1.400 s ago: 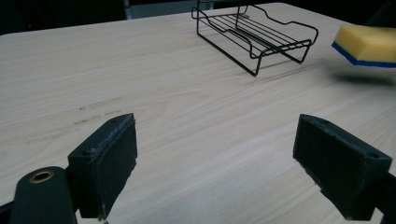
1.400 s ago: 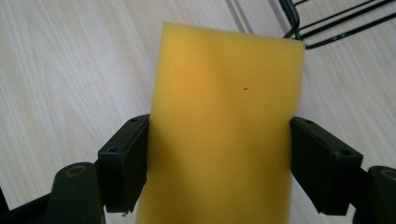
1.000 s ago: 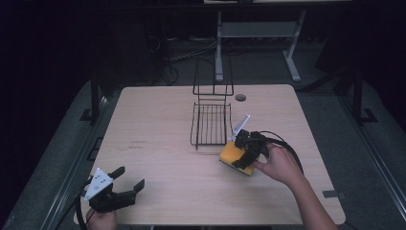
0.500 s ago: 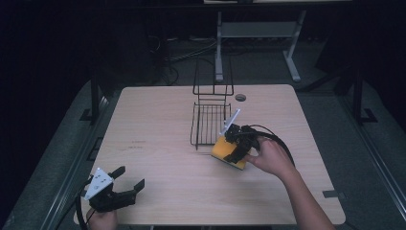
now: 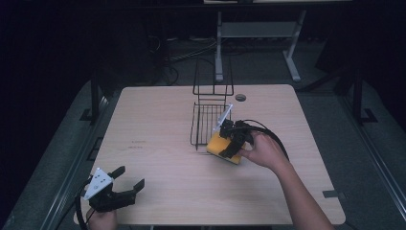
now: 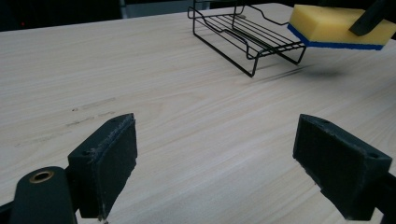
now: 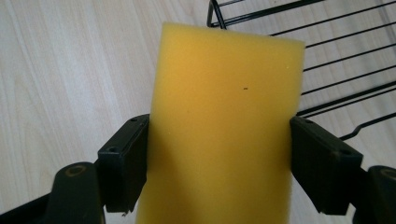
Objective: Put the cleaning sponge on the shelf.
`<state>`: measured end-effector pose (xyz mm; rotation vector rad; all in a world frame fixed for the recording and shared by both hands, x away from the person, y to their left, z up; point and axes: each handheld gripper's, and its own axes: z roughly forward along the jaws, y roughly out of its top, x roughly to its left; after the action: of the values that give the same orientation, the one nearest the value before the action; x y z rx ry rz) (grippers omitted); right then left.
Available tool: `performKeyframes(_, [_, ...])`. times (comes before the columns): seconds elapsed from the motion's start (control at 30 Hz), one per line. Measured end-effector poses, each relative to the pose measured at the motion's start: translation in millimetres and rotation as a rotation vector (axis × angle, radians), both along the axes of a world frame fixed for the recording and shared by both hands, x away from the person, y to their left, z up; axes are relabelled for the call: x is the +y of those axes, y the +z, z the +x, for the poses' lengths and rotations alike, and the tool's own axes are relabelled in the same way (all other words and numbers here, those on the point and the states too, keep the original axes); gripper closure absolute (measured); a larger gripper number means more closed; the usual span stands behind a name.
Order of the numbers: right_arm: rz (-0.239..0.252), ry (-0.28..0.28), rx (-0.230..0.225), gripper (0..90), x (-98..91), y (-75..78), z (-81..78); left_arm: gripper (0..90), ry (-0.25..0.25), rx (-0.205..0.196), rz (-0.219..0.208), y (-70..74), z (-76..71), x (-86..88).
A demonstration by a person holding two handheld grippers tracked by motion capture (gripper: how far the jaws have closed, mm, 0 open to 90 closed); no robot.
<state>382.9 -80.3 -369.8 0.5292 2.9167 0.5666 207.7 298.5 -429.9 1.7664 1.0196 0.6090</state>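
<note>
A yellow sponge (image 5: 221,146) with a blue underside hangs just above the table, at the front right corner of a black wire rack (image 5: 207,122). My right gripper (image 5: 229,143) is shut on the sponge (image 7: 224,126), its pads pressing both long sides. From the left gripper view the sponge (image 6: 338,25) floats beside the rack (image 6: 250,35), casting a shadow on the wood. My left gripper (image 5: 125,183) rests at the table's front left corner, open, with nothing between its fingers (image 6: 105,163).
The wooden table (image 5: 158,143) has a round cable hole (image 5: 241,97) near its far edge. The rack has a tall wire back (image 5: 213,79). A white desk frame (image 5: 258,28) stands on the floor beyond the table.
My right gripper has carried the sponge left and slightly away from me, toward the rack's front corner. The left gripper has stayed put.
</note>
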Motion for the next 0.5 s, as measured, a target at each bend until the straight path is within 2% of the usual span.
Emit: performKeyframes(0.5, [-0.014, 0.038, 0.008, 25.4, 12.9, 1.3, 12.7, 12.9, 0.004, -0.001, -0.011, -0.2, 0.2, 2.3])
